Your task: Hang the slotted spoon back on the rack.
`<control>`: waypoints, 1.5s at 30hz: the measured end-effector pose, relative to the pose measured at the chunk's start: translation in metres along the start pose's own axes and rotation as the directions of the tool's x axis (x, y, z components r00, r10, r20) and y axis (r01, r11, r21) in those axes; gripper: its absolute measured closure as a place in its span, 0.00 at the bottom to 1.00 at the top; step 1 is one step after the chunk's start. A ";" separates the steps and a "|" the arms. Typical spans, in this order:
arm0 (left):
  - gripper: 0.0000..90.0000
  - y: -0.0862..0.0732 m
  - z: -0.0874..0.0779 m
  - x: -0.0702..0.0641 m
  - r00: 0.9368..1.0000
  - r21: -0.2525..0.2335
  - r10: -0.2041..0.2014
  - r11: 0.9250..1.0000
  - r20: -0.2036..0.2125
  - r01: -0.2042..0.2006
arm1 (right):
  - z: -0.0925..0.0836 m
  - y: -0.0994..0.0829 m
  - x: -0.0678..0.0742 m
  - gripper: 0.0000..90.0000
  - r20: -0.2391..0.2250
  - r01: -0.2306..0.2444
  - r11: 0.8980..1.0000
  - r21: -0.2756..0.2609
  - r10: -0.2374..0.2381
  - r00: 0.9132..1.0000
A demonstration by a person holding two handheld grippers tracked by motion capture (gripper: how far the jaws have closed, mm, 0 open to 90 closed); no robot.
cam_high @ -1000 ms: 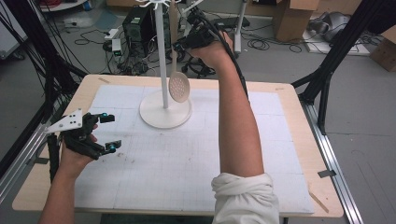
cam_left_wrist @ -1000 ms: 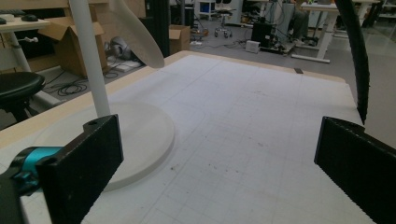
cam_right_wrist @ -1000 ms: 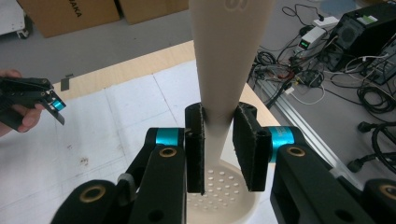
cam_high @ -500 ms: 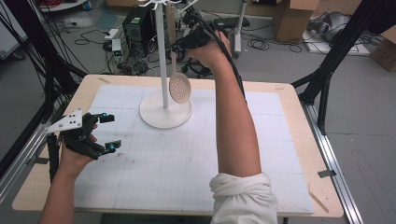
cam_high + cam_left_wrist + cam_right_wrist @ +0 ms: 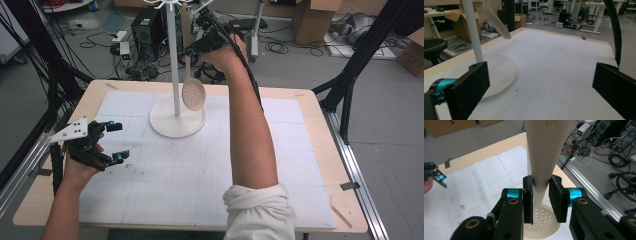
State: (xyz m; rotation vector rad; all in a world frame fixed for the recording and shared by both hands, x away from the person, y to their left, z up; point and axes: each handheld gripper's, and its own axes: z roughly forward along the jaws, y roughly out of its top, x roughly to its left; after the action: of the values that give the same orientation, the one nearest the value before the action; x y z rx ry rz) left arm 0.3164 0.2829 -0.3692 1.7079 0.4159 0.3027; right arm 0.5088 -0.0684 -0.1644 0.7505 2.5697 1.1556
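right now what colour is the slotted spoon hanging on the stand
Cream-white perforated plastic spoon, clearest in the right gripper view.

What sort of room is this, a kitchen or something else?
Most likely a lab or workshop, not a kitchen: loose cables on the floor, cardboard boxes, computer equipment and a black metal frame surround the table.

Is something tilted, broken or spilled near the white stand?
Nothing stands out. The slotted spoon hangs straight beside the white stand, its handle between the right hand-held gripper jaws. A few dark specks lie on the paper mat.
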 end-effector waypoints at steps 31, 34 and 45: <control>0.02 -0.002 0.007 -0.003 1.000 0.034 0.002 0.999 0.003 -0.002 | -0.066 -0.075 0.017 0.51 0.031 0.021 0.985 -0.173 -0.016 0.999; 0.02 -0.002 0.007 -0.002 1.000 0.034 0.003 0.999 0.002 -0.003 | -0.073 -0.085 0.019 0.47 0.040 0.025 0.979 -0.201 -0.017 0.999; 0.02 -0.003 0.008 -0.002 1.000 0.036 -0.002 0.999 0.001 0.002 | -0.080 -0.129 0.026 0.41 0.022 0.004 0.963 -0.271 0.002 1.000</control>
State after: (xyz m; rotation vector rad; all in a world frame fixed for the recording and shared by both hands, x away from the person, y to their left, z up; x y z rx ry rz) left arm 0.3174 0.2756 -0.3731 1.7430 0.4244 0.2941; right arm 0.4087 -0.1765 -0.2075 0.6921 2.3259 1.4513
